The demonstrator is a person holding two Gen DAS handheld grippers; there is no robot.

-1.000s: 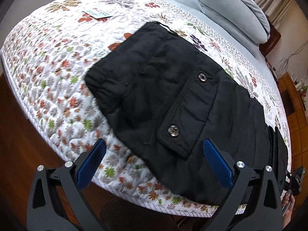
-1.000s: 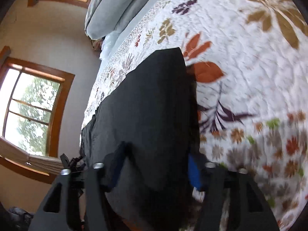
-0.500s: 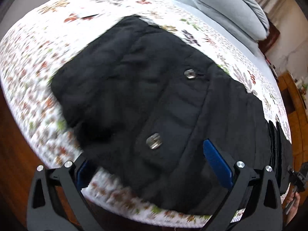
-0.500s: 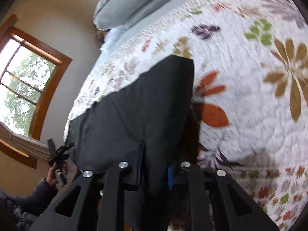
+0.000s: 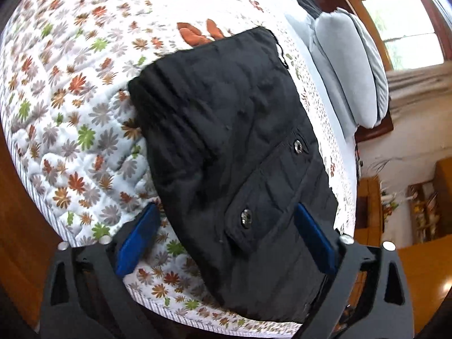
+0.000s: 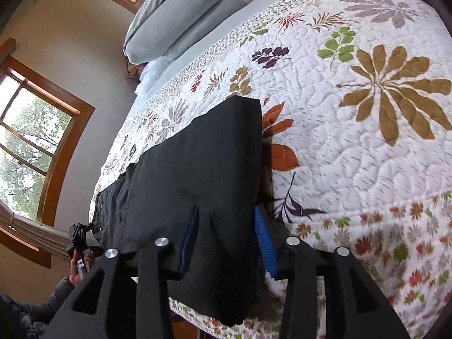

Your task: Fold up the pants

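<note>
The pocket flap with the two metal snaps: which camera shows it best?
The left wrist view: the pocket flap lies in plain sight on the black pants. The right wrist view shows only plain black cloth, no pocket.

Your left wrist camera sits close above the bed's edge, facing across the black pants (image 5: 231, 147) toward the gray pillow (image 5: 350, 70). Your right wrist camera looks from low at the pants' (image 6: 197, 163) end, along the floral quilt (image 6: 353, 113). Both share pants, quilt, pillow.
</note>
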